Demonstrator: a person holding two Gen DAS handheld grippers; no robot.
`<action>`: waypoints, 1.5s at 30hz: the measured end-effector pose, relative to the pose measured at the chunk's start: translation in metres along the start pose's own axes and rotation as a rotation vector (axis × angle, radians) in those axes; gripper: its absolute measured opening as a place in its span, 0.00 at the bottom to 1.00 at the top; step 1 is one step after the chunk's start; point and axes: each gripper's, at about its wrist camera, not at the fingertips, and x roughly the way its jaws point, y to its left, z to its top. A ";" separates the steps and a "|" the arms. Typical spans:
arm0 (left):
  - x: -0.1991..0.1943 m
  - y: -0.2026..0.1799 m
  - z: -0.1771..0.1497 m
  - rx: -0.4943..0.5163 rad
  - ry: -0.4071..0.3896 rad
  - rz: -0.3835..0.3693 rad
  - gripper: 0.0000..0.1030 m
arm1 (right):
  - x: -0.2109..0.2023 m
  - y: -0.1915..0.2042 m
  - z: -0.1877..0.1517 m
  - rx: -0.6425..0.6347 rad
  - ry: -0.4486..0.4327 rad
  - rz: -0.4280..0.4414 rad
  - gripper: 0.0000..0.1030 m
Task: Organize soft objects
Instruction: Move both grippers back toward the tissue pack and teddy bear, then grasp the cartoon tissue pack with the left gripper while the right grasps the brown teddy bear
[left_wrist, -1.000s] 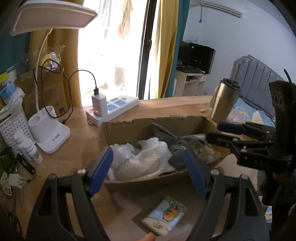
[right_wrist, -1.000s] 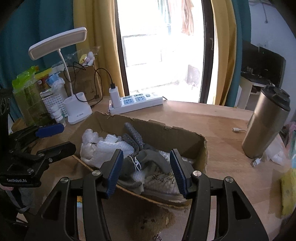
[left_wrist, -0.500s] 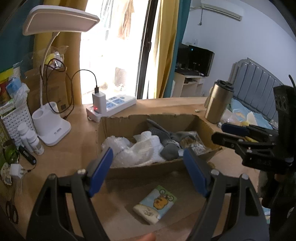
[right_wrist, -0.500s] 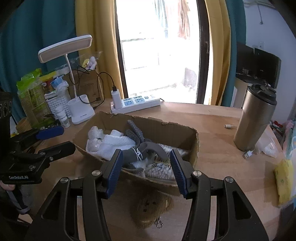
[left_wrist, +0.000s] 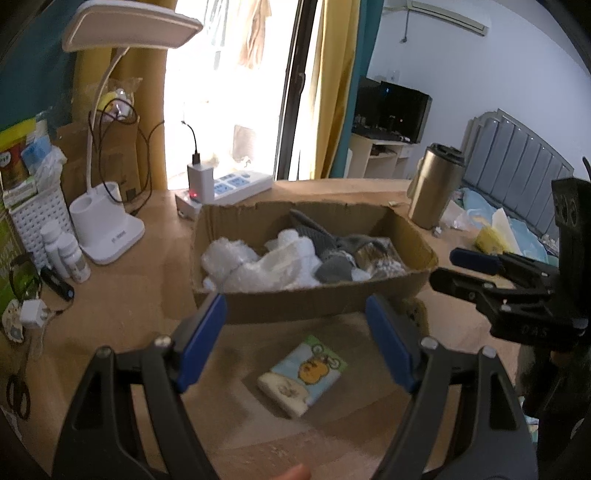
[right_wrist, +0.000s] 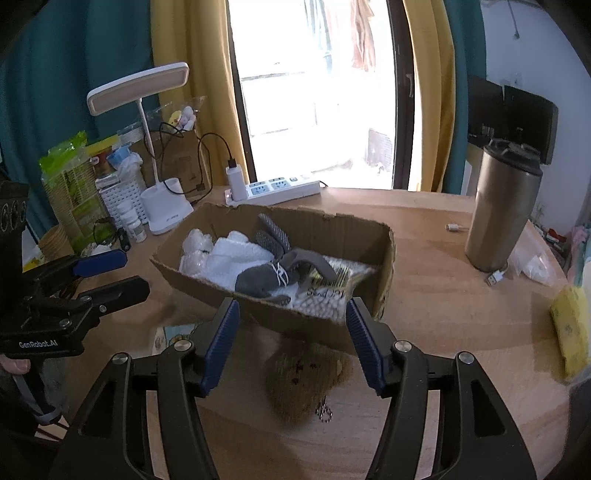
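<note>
I hold my left gripper (left_wrist: 295, 334) low in the middle of its frame with the jaws spread wide and nothing between them. Just beyond its blue pads (left_wrist: 201, 341), on the bare wooden table (left_wrist: 122, 306), lies a small tissue pack (left_wrist: 303, 373) printed with a cartoon figure, in the lower centre of the view. Behind it, in mid-frame, sits the torn cardboard box (left_wrist: 295, 304), holding bubble wrap (left_wrist: 236, 264), white soft cloth and a grey sock-like piece (left_wrist: 332, 269).

My right gripper (right_wrist: 291, 339) is also unclasped; its jaws have just been opening wider, and they grip nothing. Below them, in the lower centre of the right view, a brown plush toy (right_wrist: 303, 376) with a small bead chain rests on the table, touching the near wall of the box. A yellow soft pack (right_wrist: 570, 328) lies at the right edge.

At the upper left of both views stands a white desk lamp (right_wrist: 162, 206), with a power strip (right_wrist: 273, 190) beside it near the window. A steel tumbler (right_wrist: 502, 210) stands upright at the right, well apart from the box.
</note>
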 end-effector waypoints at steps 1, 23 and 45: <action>0.001 -0.001 -0.002 -0.001 0.005 0.000 0.78 | 0.000 0.000 -0.002 0.000 0.004 0.001 0.62; 0.043 -0.017 -0.034 0.025 0.150 0.025 0.78 | 0.026 -0.020 -0.043 0.067 0.102 0.051 0.62; 0.067 -0.018 -0.042 0.033 0.235 0.069 0.78 | 0.048 -0.022 -0.045 0.059 0.159 0.067 0.63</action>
